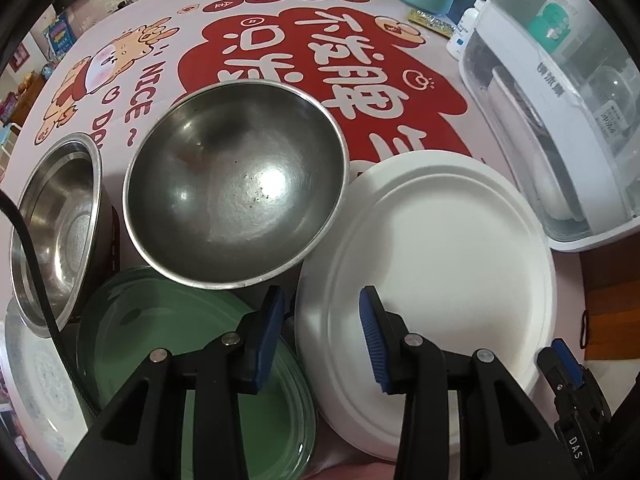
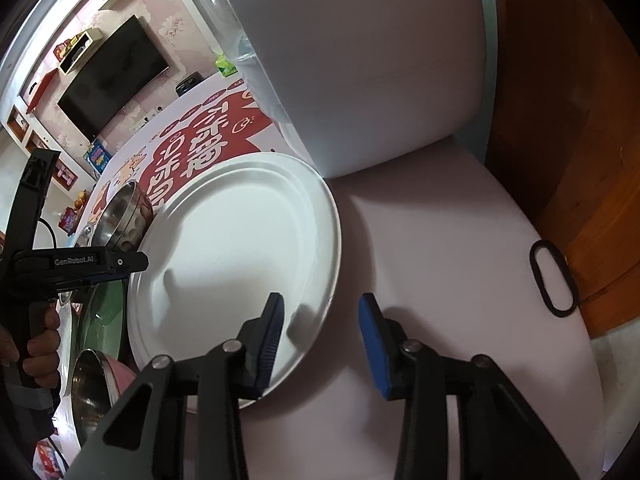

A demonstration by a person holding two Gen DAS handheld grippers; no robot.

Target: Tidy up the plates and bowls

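white plate (image 1: 432, 264) on the table (image 2: 420, 240), between steel bowl (image 1: 234, 184) and white rack (image 1: 560, 128) | my left gripper (image 1: 322, 336) and right gripper (image 2: 320, 344) each straddle its rim on opposite sides, jaws apart, not pressing yet | risk: I think one side pinches first and the plate tilts onto the green plate (image 1: 168, 344).

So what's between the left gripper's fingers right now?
In the left wrist view, the left gripper straddles the white plate's near-left rim, with the green plate's edge beside it. The pads don't appear to press on either.
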